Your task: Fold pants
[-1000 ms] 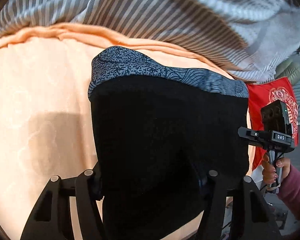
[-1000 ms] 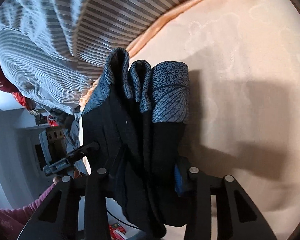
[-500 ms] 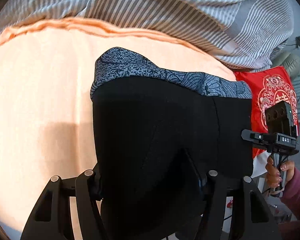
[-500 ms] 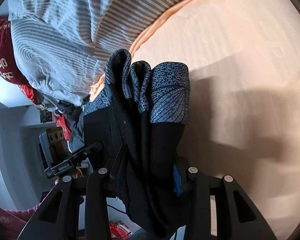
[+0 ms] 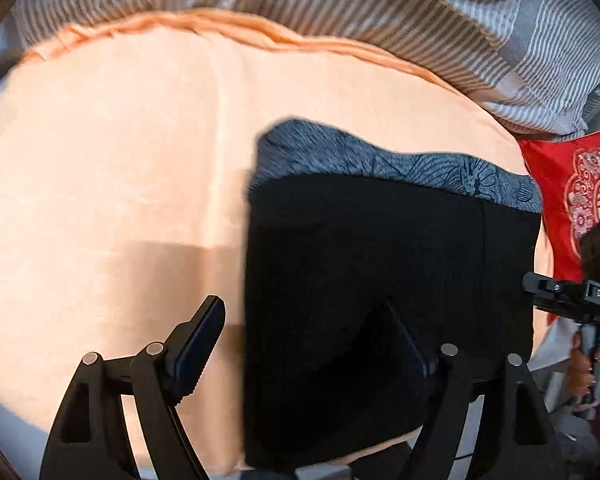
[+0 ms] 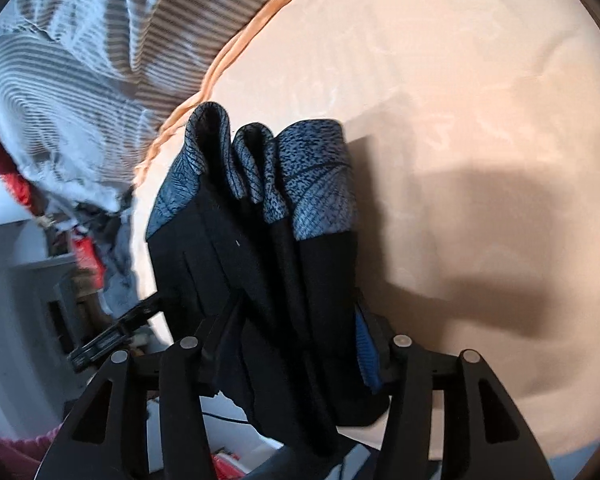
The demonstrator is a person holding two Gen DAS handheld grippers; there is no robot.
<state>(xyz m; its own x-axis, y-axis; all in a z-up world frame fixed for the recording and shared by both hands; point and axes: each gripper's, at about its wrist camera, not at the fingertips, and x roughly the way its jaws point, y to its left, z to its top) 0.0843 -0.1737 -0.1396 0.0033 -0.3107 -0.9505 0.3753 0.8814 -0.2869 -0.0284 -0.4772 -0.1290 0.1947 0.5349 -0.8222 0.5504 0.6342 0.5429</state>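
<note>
The black pants (image 5: 380,272) with a grey-blue patterned waistband hang folded over the peach bed sheet (image 5: 120,184). My left gripper (image 5: 312,340) is open; its left finger (image 5: 198,340) stands bare beside the cloth, and the pants' left edge hangs free of it. My right gripper (image 6: 296,336) is shut on the bunched pants (image 6: 268,248), whose waistband folds stand up beyond the fingers. The right gripper also shows at the right edge of the left wrist view (image 5: 580,300).
A grey-and-white striped duvet (image 5: 380,12) lies bunched along the far side of the bed. A red embroidered cushion (image 5: 576,200) sits at the right. The bed's near edge and cluttered floor (image 6: 60,280) show at the left of the right wrist view.
My left gripper has opened and let go of the pants; its left finger has swung clear of the cloth. The right gripper keeps its hold, and the pants have shifted right in the left view.
</note>
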